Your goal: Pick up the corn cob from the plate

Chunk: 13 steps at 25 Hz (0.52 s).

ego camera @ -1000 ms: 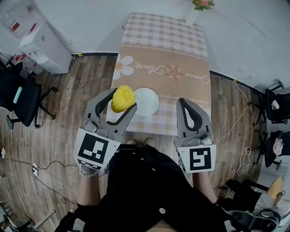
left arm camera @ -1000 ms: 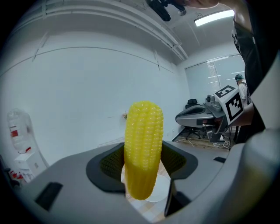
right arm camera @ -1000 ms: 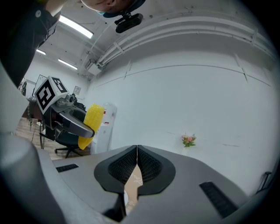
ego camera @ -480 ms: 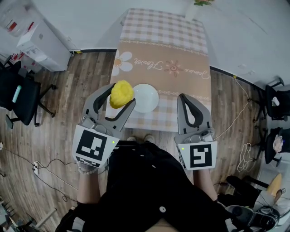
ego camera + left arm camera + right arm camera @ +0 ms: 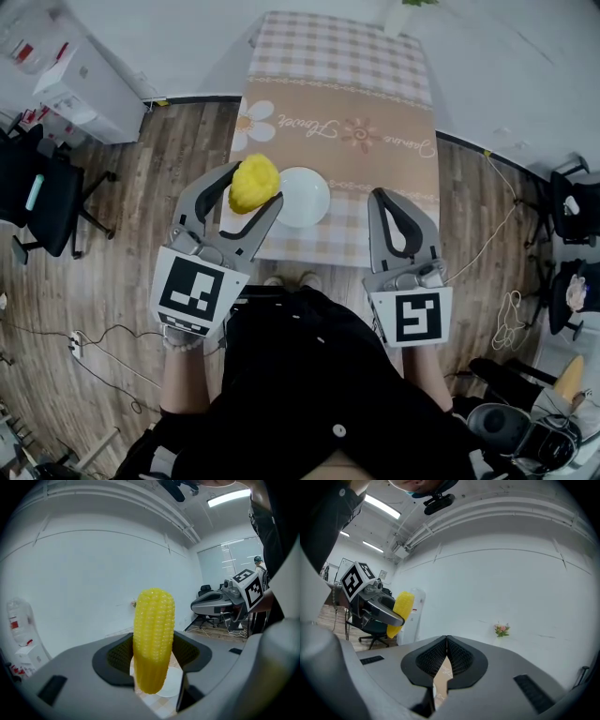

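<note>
Left gripper fingers: standing wide apart and clamping the corn cob between their two ribbed dark pads. One pad is pressing on each side of the cob's lower half.
Corn cob pose: standing upright between the pads. Its rounded tip is rising well above them and its lower end is hanging just below them.
Corn cob place: in the head view it is sitting left of the frame's centre, held off the table, with its right side overlapping the left rim of the plate.
Right gripper fingers: pressing together pad to pad and holding nothing. Only a thin slit of the tablecloth is showing beneath them.
Right gripper place: hovering at the centre right of the head view, over the near edge of the table, apart from the plate.
Plate: white and round, lying with nothing on it on the checked tablecloth near the table's front edge.
Counts: one corn cob, one plate and two grippers are showing. There are two marker cubes, the left and the right.
Flowers: one small bunch is showing at the table's far end.
</note>
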{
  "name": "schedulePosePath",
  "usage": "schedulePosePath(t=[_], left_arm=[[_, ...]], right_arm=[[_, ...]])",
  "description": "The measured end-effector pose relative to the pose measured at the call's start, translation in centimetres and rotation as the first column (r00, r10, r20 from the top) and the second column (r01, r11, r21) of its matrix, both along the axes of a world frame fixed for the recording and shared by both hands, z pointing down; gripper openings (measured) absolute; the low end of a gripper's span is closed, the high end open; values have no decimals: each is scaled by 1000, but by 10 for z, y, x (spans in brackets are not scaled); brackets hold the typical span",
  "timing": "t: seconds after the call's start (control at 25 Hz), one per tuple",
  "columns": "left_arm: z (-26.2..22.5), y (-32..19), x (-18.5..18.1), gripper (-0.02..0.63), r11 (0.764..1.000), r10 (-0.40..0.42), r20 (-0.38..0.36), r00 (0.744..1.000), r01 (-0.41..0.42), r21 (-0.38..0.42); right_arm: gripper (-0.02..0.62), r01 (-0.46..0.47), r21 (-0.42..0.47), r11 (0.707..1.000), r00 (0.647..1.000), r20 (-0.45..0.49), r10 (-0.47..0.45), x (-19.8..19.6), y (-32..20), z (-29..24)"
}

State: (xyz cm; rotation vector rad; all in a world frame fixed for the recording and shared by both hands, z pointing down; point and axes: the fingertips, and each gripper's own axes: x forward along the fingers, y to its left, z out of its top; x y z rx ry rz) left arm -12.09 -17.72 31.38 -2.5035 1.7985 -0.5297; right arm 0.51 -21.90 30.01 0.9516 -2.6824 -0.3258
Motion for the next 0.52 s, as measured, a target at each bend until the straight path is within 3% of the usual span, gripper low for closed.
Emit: schedulePosePath(t=[0.28, 0.52], left_arm=[[-3, -7, -5, 261, 1000, 3, 5, 1000, -3, 11], [-4, -8, -4, 261, 997, -76, -74, 994, 73, -35]], right_arm=[[41, -4, -2, 1000, 1000, -4, 4, -1, 1, -1], [41, 1, 7, 1000, 1000, -6, -1, -1, 1, 0]])
